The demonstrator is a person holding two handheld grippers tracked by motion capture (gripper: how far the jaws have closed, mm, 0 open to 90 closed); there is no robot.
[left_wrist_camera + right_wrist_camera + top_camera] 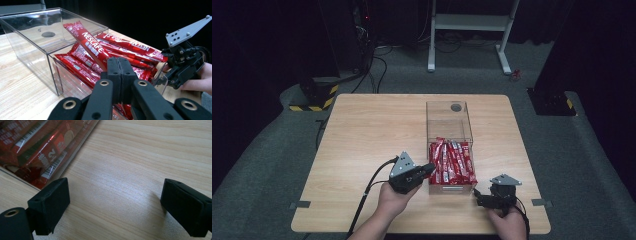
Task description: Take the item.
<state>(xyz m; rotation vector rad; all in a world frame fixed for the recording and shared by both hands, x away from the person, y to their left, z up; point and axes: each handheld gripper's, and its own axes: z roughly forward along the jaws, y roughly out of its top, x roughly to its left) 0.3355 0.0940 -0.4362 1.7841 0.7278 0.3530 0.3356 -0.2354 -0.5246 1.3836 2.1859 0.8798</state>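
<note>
Two tools over a light wooden desk point(362, 130), one in each hand. Left tool point(430, 168) sits at the left wall of a clear plastic box point(449, 112), near the desk's front edge; in the left gripper view its black jaws are pressed flat together with nothing between them, tips right at the box's near rim. Left hand point(394, 197) wraps the tool body, cable trailing off toward the front edge. Box is open-topped, long axis running away from the person, with a round hole in its far end. Red Nescafé stick sachets point(452, 162) are piled in the near half of the box; one sachet point(91, 46) leans up at an angle over the rest, the others lie roughly flat. Right tool point(479, 197) is low at the front right corner of the box, just beside it, held by the right hand point(512, 222). In the right gripper view its jaws stand wide apart over bare wood, holding nothing, box edge and sachet barcodes at upper left. Grey floor and a white frame stand point(469, 25) beyond the desk.
</note>
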